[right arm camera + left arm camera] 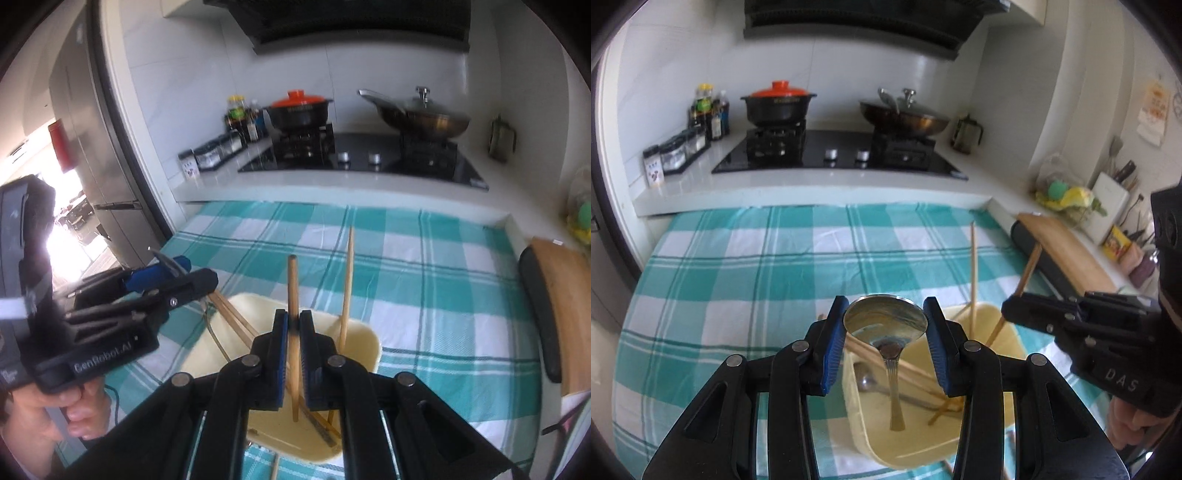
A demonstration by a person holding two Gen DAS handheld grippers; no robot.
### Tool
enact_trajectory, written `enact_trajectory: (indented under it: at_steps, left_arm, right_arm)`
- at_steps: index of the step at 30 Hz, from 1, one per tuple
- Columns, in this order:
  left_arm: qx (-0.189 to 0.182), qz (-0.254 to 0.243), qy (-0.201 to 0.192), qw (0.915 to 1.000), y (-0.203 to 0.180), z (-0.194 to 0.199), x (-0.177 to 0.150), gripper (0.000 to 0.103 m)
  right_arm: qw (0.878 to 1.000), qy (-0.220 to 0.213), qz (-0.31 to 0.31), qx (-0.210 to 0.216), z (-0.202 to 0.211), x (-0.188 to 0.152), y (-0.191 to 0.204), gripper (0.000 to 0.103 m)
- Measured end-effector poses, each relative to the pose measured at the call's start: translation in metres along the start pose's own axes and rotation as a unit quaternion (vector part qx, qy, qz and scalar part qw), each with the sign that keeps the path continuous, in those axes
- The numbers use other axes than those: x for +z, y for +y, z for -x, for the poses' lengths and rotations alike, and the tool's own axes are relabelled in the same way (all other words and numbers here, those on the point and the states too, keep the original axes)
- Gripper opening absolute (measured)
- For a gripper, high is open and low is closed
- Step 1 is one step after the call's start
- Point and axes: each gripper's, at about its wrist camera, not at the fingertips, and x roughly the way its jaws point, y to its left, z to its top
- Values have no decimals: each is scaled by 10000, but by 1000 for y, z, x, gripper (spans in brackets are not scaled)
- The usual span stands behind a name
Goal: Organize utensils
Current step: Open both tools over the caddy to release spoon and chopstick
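Note:
A pale yellow bin (988, 314) (364, 338) stands on the teal checked cloth and holds several chopsticks and a spoon. My left gripper (885, 325) is shut on a metal spoon (885, 320), held by the bowl with its handle hanging down into the bin. It also shows in the right wrist view (168, 271), at the left above the bin. My right gripper (293, 328) is shut on a wooden chopstick (293, 284), held upright over the bin. It shows in the left wrist view (1012, 299) at the right. Another chopstick (346, 284) leans in the bin.
The teal checked cloth (757, 266) covers the table. Behind it is a white counter with a gas hob (834, 153), a red-lidded pot (777, 105) and a wok (905, 116). A wooden cutting board (1067, 251) lies at the right edge.

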Motion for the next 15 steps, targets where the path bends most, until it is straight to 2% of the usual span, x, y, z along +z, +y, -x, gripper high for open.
enact_trajectory:
  at_steps: [2,3,4,5,6,11,14,15]
  left_arm:
    - [65,-35,103,9999,0,-6,-3,43]
    - [108,-40,110,9999,1,-6,-4,48]
    - [132,-29,122,9998,2,-4,-3,53]
    - [139,2,103,9999,4,0,-3,64]
    - [128,22,33,9999,5,8,-3,68]
    - [297,-237,-170,9991,3,59,-13,82]
    - [490,-499,-169,9974,1,96,-38,87]
    - [537,-551,-140,9969,1,105,-46,88]
  right_arm:
    - [9999,79,-100,47,-10,-1,-4,8]
    - [9997,124,-163,91,-15,0,-5,11]
    - [9996,159,-208,125,-18,1,-6,25]
    - [9994,158,-262,139,-18,1,-8,34]
    - [9994,100,-306,130,-14,1,-10,49]
    - [9993,-229,-258,122,30,0,-7,51]
    - [9990,-452,-7,-67,72,-10,0,53]
    - [9985,-521,73,-139,88,-18,3,57]
